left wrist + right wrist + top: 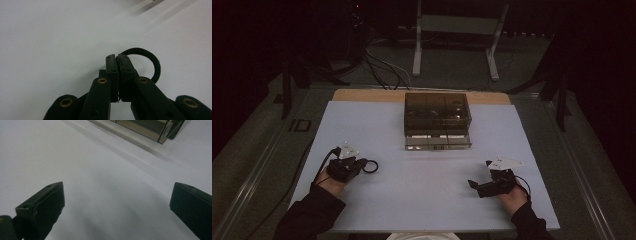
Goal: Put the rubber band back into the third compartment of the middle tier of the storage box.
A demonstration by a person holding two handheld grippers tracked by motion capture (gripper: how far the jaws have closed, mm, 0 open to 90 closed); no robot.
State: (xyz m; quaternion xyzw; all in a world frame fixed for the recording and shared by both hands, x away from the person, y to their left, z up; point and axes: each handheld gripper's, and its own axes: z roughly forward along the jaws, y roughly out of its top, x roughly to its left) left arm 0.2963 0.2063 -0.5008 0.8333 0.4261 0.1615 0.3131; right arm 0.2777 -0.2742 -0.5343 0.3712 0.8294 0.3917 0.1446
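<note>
White tabletop [422,200]; smoked-plastic compartment box [437,119] at its far centre, contents too dark to identify. Right gripper [479,187], released, holds nothing. Left gripper [117,58] clenched on a black elastic ring [152,60], partly hidden behind its jaws.

high: above, forward-down | claw views: low, close | shared: white sheet [422,185]

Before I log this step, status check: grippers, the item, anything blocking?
Left gripper shut on black elastic loop, low over the white table. Right gripper open, nothing between its jaws. Smoked clear box ahead at centre, path unobstructed.
</note>
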